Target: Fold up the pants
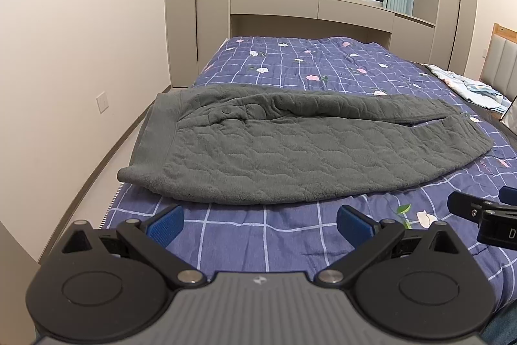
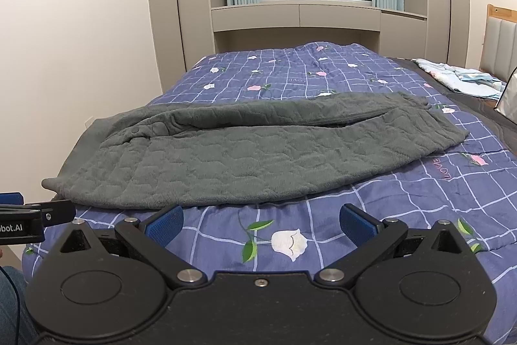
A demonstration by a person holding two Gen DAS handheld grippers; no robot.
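Grey quilted pants are laid on the bed, one leg already over the other; long axis runs left–right, waistband left, cuffs right. Both hand-held grippers, left and right, are spread, empty. Next fold is judged best by pinching both cuff layers together.

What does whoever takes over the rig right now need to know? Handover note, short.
Left gripper: open, empty, above the quilt, short of the pants.
Right gripper: open, empty, same height, also short of them.
Pants: grey quilted, lying across the bed, waistband at left, cuffs at right, one leg laid roughly over the other.
Done: apparently the lengthwise fold.
Left: fold cuffs toward waistband, then tidy.
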